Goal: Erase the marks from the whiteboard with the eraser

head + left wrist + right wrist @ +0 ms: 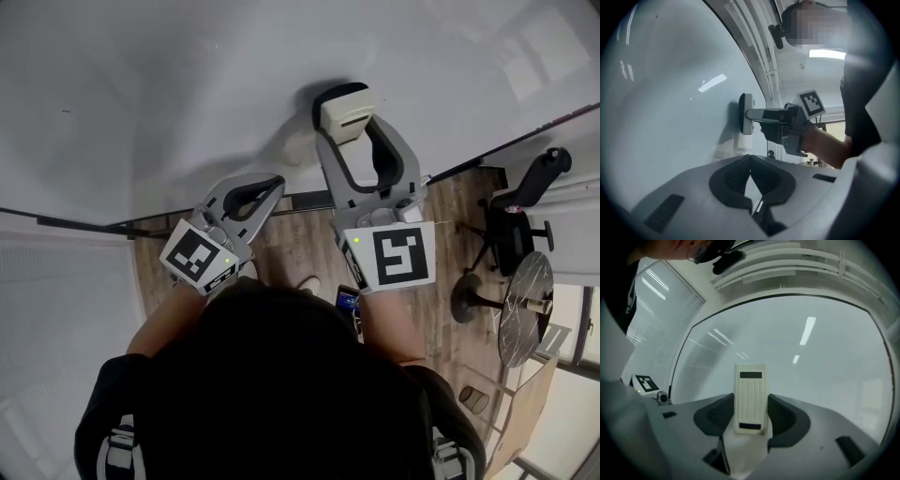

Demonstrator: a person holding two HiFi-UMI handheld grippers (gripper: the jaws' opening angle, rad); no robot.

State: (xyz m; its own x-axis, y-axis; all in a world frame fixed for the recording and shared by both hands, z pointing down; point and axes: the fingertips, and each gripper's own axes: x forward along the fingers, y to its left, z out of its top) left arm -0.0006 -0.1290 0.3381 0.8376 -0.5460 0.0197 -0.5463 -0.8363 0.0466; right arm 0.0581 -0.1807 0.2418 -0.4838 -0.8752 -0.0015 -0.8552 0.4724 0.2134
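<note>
The whiteboard (187,84) fills the upper head view and looks almost bare; I make out only a tiny dark speck (66,111) at the left. My right gripper (348,120) is shut on the cream eraser (348,110) and presses it flat against the board. In the right gripper view the ribbed eraser (751,398) stands upright between the black pads (783,418). My left gripper (265,187) is shut with nothing in it, lower and to the left, just off the board. The left gripper view shows its own tips (750,158) meeting and, beyond them, the eraser (746,114) side-on against the board.
The board's dark lower frame (75,223) runs across below the grippers. Wooden floor (300,246) lies beneath. An office chair (520,202) and a round marble-topped table (525,305) stand at the right. Window blinds (651,319) hang left of the board.
</note>
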